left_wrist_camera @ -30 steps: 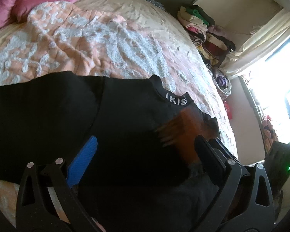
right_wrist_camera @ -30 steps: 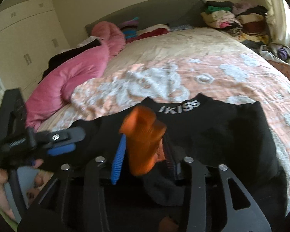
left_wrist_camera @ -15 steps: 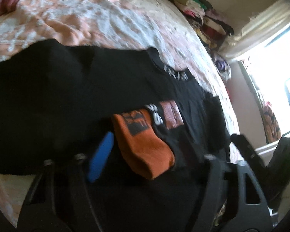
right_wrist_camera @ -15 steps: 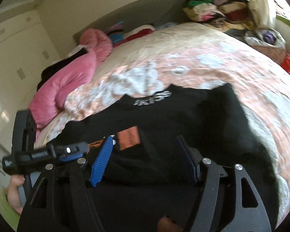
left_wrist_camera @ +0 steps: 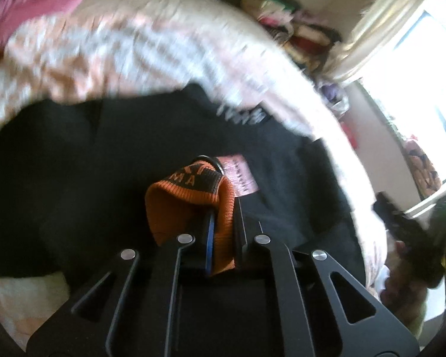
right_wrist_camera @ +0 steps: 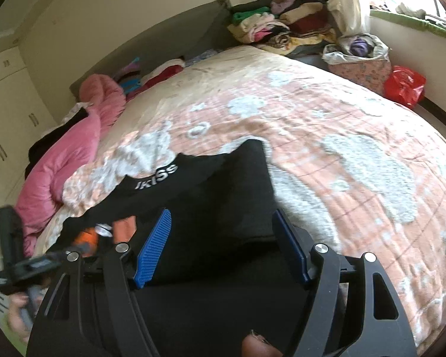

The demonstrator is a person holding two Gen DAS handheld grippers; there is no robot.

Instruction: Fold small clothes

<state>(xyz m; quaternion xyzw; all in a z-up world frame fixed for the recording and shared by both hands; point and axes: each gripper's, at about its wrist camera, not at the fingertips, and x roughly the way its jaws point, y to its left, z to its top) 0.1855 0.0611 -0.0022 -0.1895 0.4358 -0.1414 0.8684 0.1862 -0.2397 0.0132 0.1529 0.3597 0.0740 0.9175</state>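
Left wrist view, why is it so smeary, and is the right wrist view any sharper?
Left wrist view: motion blur smears the bedspread and the window is blown out white, though the orange sock stays fairly crisp. Right wrist view: sharper, evenly lit, fisheye-bent, blurred only at the left gripper.

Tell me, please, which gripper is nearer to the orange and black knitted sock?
Left. The left gripper is shut on the orange and black knitted sock; the right gripper stands open off to one side, over the black garment.
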